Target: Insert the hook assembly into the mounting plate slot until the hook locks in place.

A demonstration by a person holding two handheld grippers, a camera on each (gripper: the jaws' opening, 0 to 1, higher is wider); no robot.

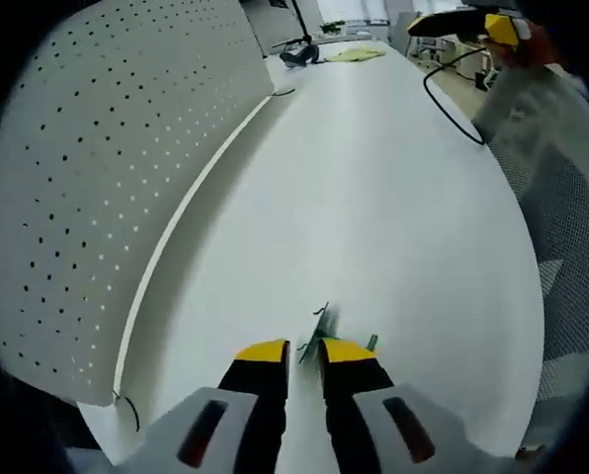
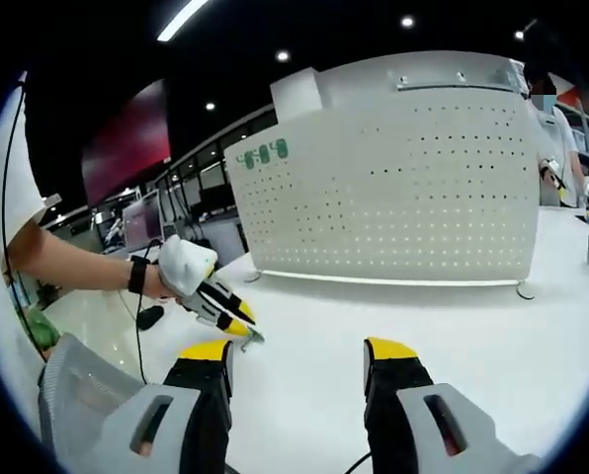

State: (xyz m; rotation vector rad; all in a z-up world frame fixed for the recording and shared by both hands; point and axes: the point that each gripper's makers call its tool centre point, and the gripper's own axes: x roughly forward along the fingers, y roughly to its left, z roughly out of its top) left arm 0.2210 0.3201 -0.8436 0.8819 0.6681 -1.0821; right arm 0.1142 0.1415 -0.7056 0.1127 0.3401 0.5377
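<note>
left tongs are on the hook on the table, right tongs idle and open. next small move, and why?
Probably lift the hook off the white table and carry it toward the perforated panel. The left tongs look closed on the small green hook at their tips, low on the table, in both views. The right tongs stand open and empty. The slot isn't discernible.

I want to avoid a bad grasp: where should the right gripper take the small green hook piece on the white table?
The small green hook piece lies flat on the white table, beside the left gripper. Probably take its thin middle from above. The right gripper is open. Finer shape is too blurred to tell.
</note>
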